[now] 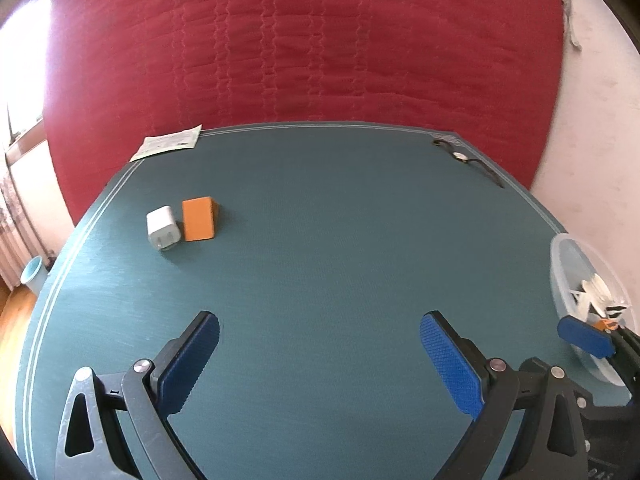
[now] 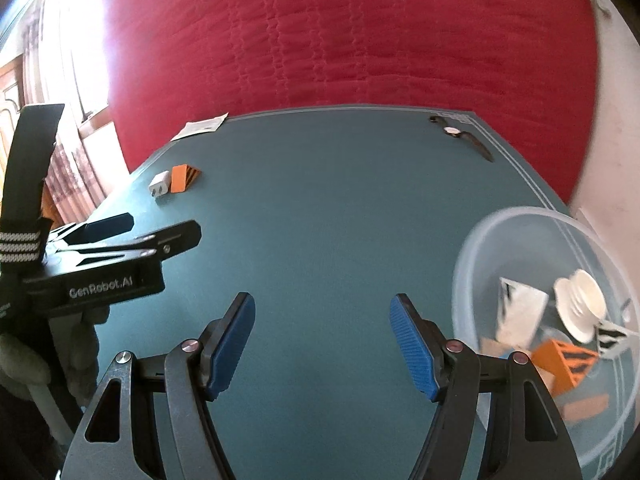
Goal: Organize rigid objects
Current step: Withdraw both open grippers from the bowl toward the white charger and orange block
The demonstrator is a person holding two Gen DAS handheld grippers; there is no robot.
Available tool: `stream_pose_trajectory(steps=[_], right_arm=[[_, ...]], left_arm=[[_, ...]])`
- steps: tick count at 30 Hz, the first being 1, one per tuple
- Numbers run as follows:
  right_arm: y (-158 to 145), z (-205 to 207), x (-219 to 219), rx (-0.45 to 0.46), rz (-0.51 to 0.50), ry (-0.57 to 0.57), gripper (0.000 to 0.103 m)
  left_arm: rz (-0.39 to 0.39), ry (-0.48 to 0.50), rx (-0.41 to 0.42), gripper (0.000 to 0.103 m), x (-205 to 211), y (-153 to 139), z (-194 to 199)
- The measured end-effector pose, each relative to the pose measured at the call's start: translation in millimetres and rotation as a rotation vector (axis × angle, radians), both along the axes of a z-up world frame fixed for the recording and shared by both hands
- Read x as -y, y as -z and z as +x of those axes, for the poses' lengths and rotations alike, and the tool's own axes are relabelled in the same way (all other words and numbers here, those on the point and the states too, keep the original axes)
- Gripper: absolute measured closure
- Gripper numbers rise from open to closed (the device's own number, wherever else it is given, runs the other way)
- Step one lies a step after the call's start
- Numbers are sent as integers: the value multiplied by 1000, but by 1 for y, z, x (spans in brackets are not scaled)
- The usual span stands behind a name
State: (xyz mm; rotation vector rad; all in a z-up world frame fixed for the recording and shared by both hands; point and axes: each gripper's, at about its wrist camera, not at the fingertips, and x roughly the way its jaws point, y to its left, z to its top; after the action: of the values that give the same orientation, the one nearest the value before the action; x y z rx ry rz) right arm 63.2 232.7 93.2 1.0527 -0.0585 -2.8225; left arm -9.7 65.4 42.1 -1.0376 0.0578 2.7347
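Nearest, the left tongs [image 1: 320,364] stand apart with nothing between the blue pads, pointing down across the teal surface [image 1: 320,240]. The right tongs [image 2: 322,346] are likewise apart and empty, hovering just left of the clear plastic bowl [image 2: 472,240], which sits at about four o'clock in the right wrist view. The bowl already holds several sorted pieces, among them an orange striped block [image 2: 560,364] and a white ribbed piece [image 2: 580,304], so it looks to be the collecting place.

Farther out, at ten o'clock, a white charger plug [image 1: 162,229] and an orange block [image 1: 198,219] stand touching side by side, seemingly the next things to fetch; the left tongs face them. At one o'clock, by the far edge, lies a wristwatch [image 1: 460,156], and at eleven o'clock a paper leaflet [image 1: 170,143] overhangs the corner. Behind hangs a red quilted cloth [image 1: 312,40].
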Motion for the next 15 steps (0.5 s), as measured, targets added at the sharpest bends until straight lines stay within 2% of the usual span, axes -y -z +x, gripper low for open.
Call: stream_pose_trajectory(steps=[15], right_arm=[[12, -36, 24, 27, -33, -31, 32]], left_arm=[[-18, -108, 18, 1, 49, 5, -28]])
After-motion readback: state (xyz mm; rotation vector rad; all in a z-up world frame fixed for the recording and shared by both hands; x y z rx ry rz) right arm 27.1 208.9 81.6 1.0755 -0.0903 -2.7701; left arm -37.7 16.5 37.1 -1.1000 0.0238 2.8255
